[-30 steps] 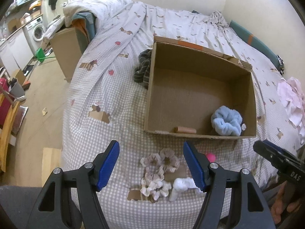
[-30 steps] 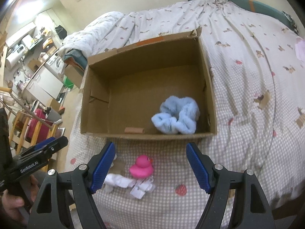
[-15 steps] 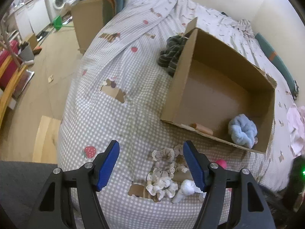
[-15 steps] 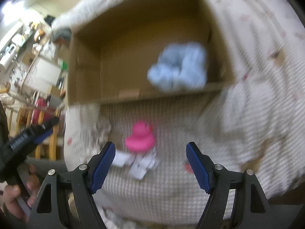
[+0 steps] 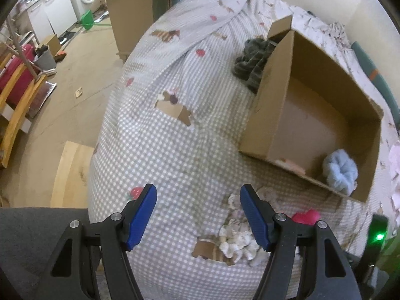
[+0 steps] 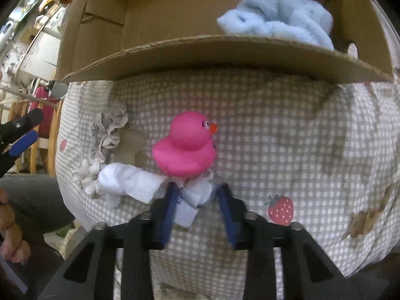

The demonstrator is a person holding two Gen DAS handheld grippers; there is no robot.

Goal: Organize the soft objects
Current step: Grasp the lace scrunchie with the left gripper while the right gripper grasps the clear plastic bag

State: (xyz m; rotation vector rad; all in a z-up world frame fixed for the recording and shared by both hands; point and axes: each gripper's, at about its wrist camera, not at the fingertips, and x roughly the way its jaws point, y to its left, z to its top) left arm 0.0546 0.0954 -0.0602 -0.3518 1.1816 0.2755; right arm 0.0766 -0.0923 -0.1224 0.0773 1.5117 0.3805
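A pink rubber duck (image 6: 185, 147) sits on the checked bedspread in front of the cardboard box (image 6: 225, 50). A white cloth (image 6: 130, 180) with a tag lies just below the duck. My right gripper (image 6: 197, 196) points down at it, jaws closing, with the cloth's bunched end between the pads. A fluffy blue scrunchie (image 6: 275, 22) lies in the box's near right corner. Lace scrunchies (image 5: 237, 242) lie left of the duck (image 5: 306, 216). My left gripper (image 5: 198, 215) hangs open over bare bedspread, just left of those scrunchies, holding nothing.
A dark striped cloth (image 5: 252, 62) lies against the box's far left wall. The bed edge drops to the floor on the left, where a wooden board (image 5: 70, 172), a wooden frame (image 5: 17, 115) and another cardboard box (image 5: 130, 12) stand. A person's hand (image 6: 10, 232) holds the left gripper.
My right gripper has dropped towards the bed and its jaws have narrowed around the white cloth below the duck. The left gripper has sunk, rolled and shifted left, still open.
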